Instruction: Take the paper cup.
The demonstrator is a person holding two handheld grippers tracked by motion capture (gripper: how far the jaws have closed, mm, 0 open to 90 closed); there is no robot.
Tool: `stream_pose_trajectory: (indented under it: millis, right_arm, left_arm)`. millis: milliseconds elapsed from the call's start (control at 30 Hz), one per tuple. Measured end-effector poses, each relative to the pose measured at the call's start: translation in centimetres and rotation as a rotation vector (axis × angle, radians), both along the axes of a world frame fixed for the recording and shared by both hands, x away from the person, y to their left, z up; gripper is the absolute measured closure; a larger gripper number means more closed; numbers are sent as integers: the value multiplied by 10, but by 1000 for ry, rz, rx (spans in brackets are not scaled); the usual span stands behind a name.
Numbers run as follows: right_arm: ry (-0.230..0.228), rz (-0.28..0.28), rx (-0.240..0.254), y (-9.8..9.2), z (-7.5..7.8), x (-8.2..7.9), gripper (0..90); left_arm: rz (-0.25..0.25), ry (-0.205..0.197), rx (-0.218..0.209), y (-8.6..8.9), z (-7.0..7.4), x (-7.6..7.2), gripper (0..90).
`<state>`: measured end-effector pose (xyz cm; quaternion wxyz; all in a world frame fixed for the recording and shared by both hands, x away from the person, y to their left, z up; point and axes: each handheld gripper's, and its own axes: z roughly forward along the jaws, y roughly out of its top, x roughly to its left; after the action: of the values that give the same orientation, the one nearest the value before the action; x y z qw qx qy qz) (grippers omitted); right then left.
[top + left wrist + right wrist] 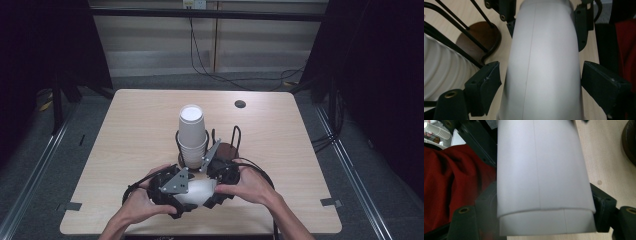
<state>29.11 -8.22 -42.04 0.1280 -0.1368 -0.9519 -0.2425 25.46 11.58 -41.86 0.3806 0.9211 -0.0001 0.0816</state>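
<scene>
The person holds a white paper cup (199, 192) lying on its side between the two tongs, low over the near edge of the wooden surface (130, 130), just in front of the black wire rack (227, 145). The left tongs (187, 197) and the right tongs (210, 187) meet around the cup from opposite ends.

In the left gripper view the cup (544, 62) runs up between the two black jaws, which stand at its sides; the left one touches the wall, the right one is very close, so these tongs seem to grip the cup. In the right gripper view the cup (541, 177) fills the space between the jaws, both pressing on it near a seam where two cups look nested one in the other.

In the rack stands a tall stack of white cups (192, 132), upright, just behind the tongs. Beside the stack, the rack has a round brown base (477, 37).
</scene>
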Motion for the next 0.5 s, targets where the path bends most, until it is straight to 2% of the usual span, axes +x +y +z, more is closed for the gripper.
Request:
stream_pose_trajectory:
  millis: [133, 200, 500]
  right_arm:
    - [3, -24, 10, -6, 3, 1, 252]
    - [4, -36, 10, -10, 3, 2, 251]
    - [1, -88, 29, -30, -3, 7, 250]
  left_arm:
    - [27, 12, -89, 10, 5, 3, 161]
    - [59, 12, -143, 14, 4, 4, 160]
    - [108, 53, -248, 29, 5, 9, 159]
